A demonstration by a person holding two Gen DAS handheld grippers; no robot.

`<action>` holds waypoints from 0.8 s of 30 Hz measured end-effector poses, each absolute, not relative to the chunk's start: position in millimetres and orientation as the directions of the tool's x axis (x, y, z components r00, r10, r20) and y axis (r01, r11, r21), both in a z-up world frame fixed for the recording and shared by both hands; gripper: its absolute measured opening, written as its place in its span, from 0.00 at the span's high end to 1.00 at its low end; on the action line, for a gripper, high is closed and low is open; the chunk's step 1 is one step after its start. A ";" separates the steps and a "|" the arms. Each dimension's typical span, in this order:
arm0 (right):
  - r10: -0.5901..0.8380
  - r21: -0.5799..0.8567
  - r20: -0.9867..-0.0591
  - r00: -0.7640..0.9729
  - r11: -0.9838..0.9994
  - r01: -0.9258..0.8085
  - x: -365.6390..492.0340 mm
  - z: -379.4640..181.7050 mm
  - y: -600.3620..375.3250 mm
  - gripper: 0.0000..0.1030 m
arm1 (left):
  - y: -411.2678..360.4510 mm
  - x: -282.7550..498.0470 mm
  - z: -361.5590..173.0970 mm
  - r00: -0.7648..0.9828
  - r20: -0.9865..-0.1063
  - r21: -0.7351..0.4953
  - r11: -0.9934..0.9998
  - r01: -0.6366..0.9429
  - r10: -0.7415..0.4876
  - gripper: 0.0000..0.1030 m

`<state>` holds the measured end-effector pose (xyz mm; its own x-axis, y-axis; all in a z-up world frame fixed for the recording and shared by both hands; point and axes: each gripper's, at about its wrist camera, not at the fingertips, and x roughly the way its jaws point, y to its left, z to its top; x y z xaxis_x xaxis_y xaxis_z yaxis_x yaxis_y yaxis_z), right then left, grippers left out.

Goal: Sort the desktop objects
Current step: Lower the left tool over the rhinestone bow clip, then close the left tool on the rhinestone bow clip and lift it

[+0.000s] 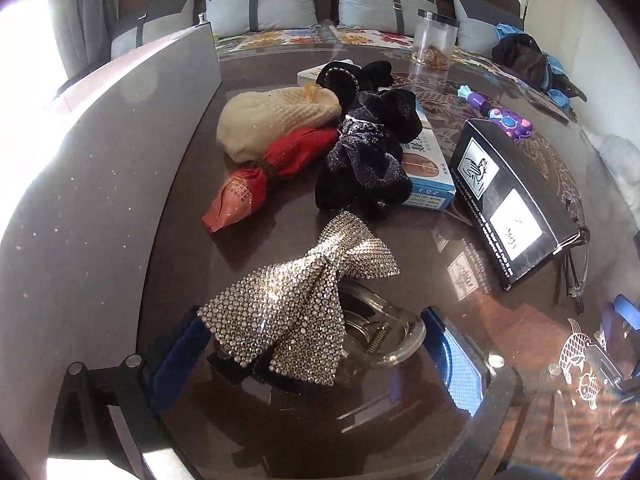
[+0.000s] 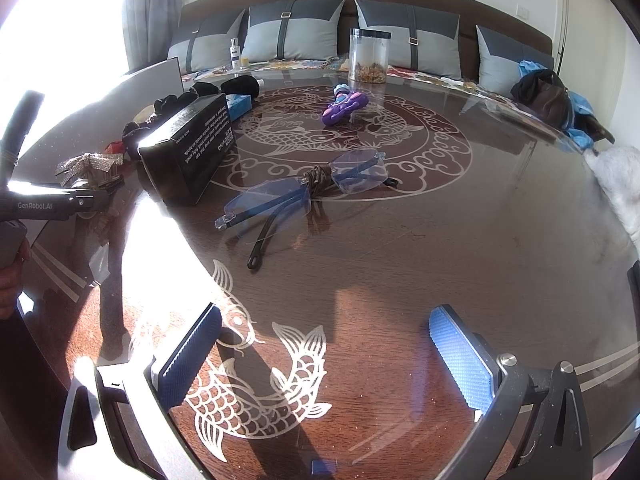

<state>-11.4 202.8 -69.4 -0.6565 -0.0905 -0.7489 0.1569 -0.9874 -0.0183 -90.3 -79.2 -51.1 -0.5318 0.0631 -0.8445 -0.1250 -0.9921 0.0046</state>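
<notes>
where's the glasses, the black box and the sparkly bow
glasses [image 2: 320, 178], right wrist view, on the cord-wrapped bridge
black box [image 2: 180, 164], right wrist view, on its near end face
sparkly bow [image 1: 300, 292], left wrist view, on the centre knot

Harsh window glare at left, hard shadows, fisheye-warped edges, sharp focus.

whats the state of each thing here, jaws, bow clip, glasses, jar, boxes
left gripper: jaws open around the rhinestone bow clip, not clamped
right gripper: jaws open, nothing between them
glasses: unfolded, flat on the table
clear jar: upright, lid on, part filled
black box: closed, lying on its side
blue box: closed, black scrunchies on top
</notes>
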 end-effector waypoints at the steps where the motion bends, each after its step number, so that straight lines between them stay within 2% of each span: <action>1: -0.091 -0.018 -0.748 -0.657 -0.987 0.157 -11.4 -69.5 202.8 0.00 | -78.8 -92.4 -52.5 -0.530 -0.845 0.002 -0.992 -0.123 0.064 0.00; 11: -0.091 -0.018 -0.748 -0.658 -0.987 0.157 -11.6 -69.5 202.6 0.00 | -70.6 -94.9 -56.3 -0.540 -0.838 0.009 -0.989 -0.150 0.074 0.00; 13: -0.091 -0.018 -0.748 -0.658 -0.987 0.157 -11.0 -69.5 202.7 0.00 | -68.1 -92.1 -54.9 -0.548 -0.832 0.014 -0.986 -0.165 0.080 0.03; 16: -0.091 -0.018 -0.748 -0.658 -0.987 0.157 -10.9 -69.6 202.7 0.00 | -64.9 -90.0 -52.6 -0.555 -0.826 0.012 -0.982 -0.188 0.096 0.14; 19: -0.091 -0.018 -0.748 -0.658 -0.987 0.158 -11.1 -69.7 202.7 0.00 | -62.0 -87.2 -49.6 -0.558 -0.822 0.006 -0.978 -0.206 0.113 0.30; 21: -0.091 -0.018 -0.747 -0.658 -0.987 0.158 -10.7 -69.6 202.7 0.00 | -60.4 -84.4 -47.5 -0.560 -0.820 0.005 -0.976 -0.219 0.121 0.44; 24: -0.091 -0.018 -0.748 -0.658 -0.987 0.158 -10.9 -69.7 202.7 0.00 | -58.3 -77.2 -46.4 -0.554 -0.822 0.002 -0.972 -0.234 0.131 0.49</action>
<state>-10.9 202.7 -69.7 -0.6577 -0.0912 -0.7477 0.1576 -0.9873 -0.0182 -77.2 -58.3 -46.4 -0.5543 0.1313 -0.8219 -0.2336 -0.9723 0.0022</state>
